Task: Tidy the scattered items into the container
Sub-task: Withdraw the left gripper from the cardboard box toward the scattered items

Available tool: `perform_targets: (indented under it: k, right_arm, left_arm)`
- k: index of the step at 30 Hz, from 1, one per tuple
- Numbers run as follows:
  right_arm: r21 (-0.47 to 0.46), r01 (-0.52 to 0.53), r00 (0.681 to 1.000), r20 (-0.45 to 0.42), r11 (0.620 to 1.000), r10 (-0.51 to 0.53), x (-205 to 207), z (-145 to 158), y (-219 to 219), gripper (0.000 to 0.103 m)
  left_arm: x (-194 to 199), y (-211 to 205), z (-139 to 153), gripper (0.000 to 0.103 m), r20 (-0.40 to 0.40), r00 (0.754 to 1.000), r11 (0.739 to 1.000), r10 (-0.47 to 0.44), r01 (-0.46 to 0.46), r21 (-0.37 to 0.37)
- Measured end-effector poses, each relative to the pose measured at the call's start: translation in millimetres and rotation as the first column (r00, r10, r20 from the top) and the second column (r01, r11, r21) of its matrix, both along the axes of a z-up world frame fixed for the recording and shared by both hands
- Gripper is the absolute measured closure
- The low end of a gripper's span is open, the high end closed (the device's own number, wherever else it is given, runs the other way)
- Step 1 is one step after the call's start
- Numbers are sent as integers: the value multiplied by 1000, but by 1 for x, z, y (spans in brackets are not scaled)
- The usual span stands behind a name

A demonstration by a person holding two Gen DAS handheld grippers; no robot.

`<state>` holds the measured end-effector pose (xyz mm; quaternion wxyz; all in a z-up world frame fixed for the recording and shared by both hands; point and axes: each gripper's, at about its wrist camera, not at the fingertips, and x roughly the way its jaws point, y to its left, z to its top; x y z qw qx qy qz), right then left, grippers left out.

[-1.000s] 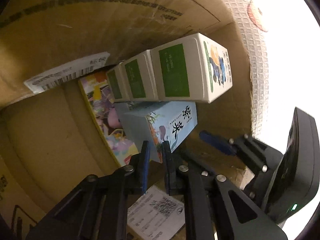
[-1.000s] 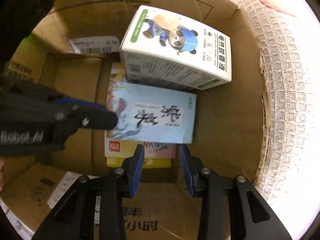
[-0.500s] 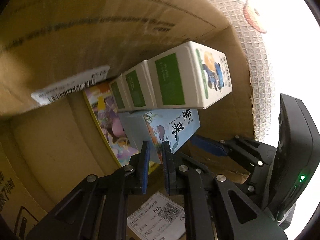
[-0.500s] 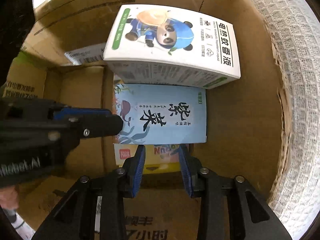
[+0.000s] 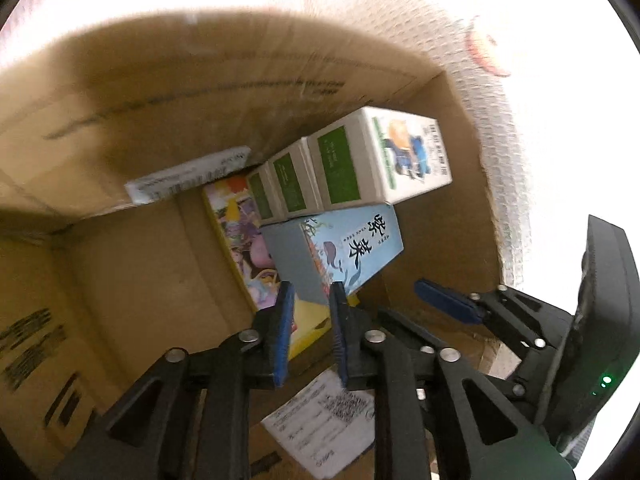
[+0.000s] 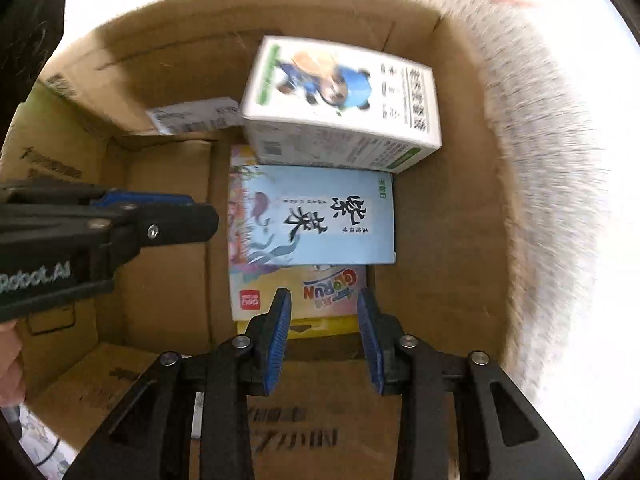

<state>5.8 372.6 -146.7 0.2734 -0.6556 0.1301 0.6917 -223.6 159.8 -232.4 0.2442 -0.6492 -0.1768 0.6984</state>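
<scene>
A brown cardboard box [image 6: 448,224] holds a white panda-print carton [image 6: 344,92], a light blue carton [image 6: 316,216] in front of it, and a flat colourful yellow-edged box [image 6: 320,296] beneath them. The same stack shows in the left wrist view: white cartons [image 5: 360,168], blue carton [image 5: 344,252], flat box [image 5: 244,248]. My left gripper [image 5: 310,300] hovers above the blue carton's near corner, fingers slightly apart, holding nothing. My right gripper [image 6: 324,308] is open and empty over the flat box. The left gripper [image 6: 120,220] also shows in the right wrist view.
White shipping labels sit on the box's far wall [image 6: 192,118] and near flap [image 5: 324,420]. A white waffle-textured cloth [image 6: 560,160] surrounds the box on the right. The box floor's left half [image 6: 160,264] is bare cardboard.
Both grippers have pulled up and back from the box, so more of its rim and the cloth shows. Both grippers' fingers have opened wider. The cartons have stayed in place.
</scene>
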Motion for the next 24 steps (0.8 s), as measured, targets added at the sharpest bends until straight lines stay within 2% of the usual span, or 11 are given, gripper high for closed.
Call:
perform_targets:
  k: [2, 4, 6, 9, 11, 12, 15, 17, 19, 22, 24]
  right_arm:
    - [21, -9, 1000, -11, 1000, 9, -1, 10, -11, 72]
    - [50, -15, 999, -34, 999, 17, -1, 20, -24, 72]
    - [113, 8, 996, -89, 994, 2, 0, 35, -39, 72]
    - [140, 33, 990, -141, 990, -13, -3, 47, -41, 72]
    - [191, 64, 984, -178, 979, -29, 29, 50, -46, 71]
    - [224, 74, 981, -189, 972, -32, 25, 53, -54, 71]
    - [309, 94, 975, -220, 946, -25, 25, 62, -75, 71]
    - [360, 125, 972, -231, 925, -41, 37, 62, -86, 71]
    - [380, 153, 967, -248, 912, -59, 37, 66, -107, 71]
    - [345, 167, 956, -285, 924, -66, 36, 61, -126, 71]
    - [339, 163, 951, -303, 927, -56, 38, 65, -142, 71]
  left_arm:
    - [1, -5, 12, 62, -35, 999, 1000, -9, 9, -19]
    - [14, -10, 27, 55, -81, 997, 1000, -15, 13, -24]
    - [28, -2, 45, 51, -143, 990, 999, -8, 3, -37]
    - [37, -24, 66, 48, -247, 969, 997, 6, -23, -69]
    - [54, -22, 81, 46, -353, 933, 992, 65, -98, -78]
    - [53, -8, 85, 45, -419, 903, 987, 94, -140, -81]
    - [78, -31, 121, 41, -539, 836, 979, 105, -181, -89]
    - [91, -39, 120, 41, -567, 814, 976, 126, -203, -74]
    - [105, -56, 131, 41, -556, 815, 974, 162, -224, -45]
    - [123, -74, 121, 41, -506, 838, 971, 206, -240, -3]
    - [135, -85, 112, 41, -503, 843, 978, 188, -210, 13]
